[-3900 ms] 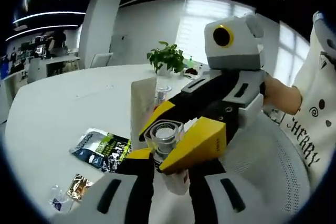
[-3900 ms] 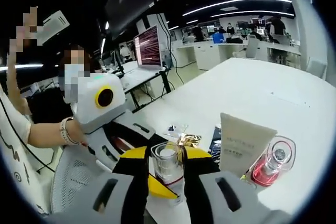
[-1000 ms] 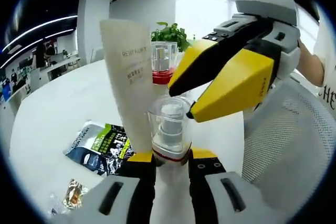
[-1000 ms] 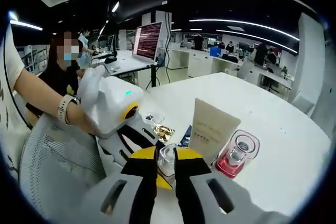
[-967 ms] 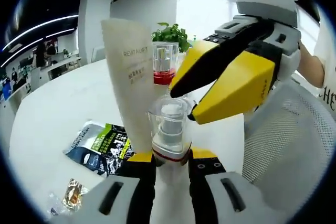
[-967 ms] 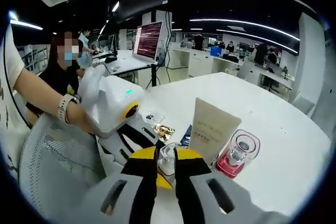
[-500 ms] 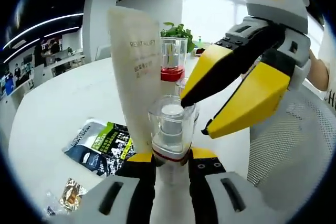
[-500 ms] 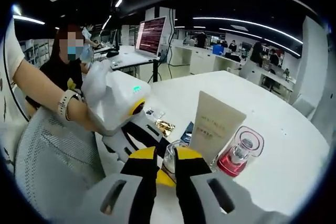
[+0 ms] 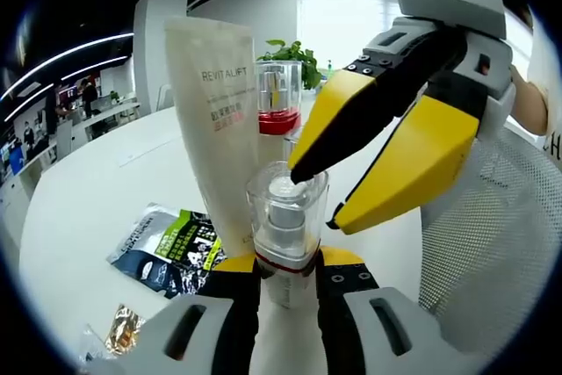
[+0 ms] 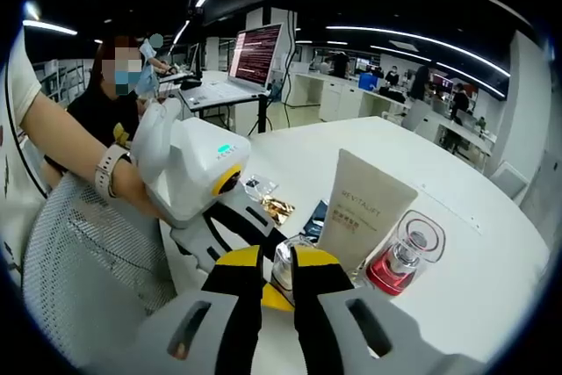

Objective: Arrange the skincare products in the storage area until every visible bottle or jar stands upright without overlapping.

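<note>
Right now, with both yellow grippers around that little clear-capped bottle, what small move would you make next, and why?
Probably lower the clear-capped bottle onto the white table beside the cream tube, then let go. The left hand-held gripper holds its base upright, the right hand-held gripper brackets its cap, and the tube and the red-based bottle already stand upright close by.

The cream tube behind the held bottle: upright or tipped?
Upright: the cream tube stands on the table on its narrow end, flat crimped end up.
</note>
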Available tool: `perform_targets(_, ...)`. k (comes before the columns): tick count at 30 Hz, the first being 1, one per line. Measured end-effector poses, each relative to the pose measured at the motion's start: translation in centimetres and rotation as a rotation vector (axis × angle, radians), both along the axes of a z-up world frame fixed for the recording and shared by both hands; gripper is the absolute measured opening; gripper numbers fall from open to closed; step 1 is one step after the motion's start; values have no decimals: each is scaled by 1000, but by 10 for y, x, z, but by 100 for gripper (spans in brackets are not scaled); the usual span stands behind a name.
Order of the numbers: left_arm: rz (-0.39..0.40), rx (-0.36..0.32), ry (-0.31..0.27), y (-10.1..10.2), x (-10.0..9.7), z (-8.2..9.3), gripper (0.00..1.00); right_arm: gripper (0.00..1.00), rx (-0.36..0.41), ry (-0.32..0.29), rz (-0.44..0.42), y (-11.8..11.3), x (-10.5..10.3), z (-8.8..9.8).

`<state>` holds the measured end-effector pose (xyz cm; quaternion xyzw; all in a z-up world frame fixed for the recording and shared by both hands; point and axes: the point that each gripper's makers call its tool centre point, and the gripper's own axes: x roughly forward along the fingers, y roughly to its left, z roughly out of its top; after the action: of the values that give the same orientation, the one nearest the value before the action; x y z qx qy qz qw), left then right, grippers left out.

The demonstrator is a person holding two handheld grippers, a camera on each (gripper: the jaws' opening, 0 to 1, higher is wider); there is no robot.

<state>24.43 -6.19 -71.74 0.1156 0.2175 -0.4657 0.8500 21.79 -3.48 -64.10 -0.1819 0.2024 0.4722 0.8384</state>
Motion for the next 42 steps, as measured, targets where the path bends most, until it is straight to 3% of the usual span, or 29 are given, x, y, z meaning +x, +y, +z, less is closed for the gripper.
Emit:
perform_targets(9, -10, 62, -7, 6, -5, 2, 29, 14, -20, -18, 1, -5, -1, 3)
perform_targets(16, 5, 82, 46, 14, -13, 0, 29, 14, 12, -15, -44, -38, -7, 18)
perform_targets(20, 22, 103, 74, 19, -16, -4, 22, 13, 23, 8, -64, -55, -13, 18)
perform_targets(23, 21, 113, 96, 20, -18, -7, 19, 14, -22, 77, -77, -72, -15, -5)
perform_targets(27, 35, 120, 116, 20, -15, -10, 18, 14, -70, 109, -78, -82, -7, -28)
perform_targets(42, 20, 147, 104, 12, -9, -17, 9, 14, -151, 162, -33, -72, 16, -71)
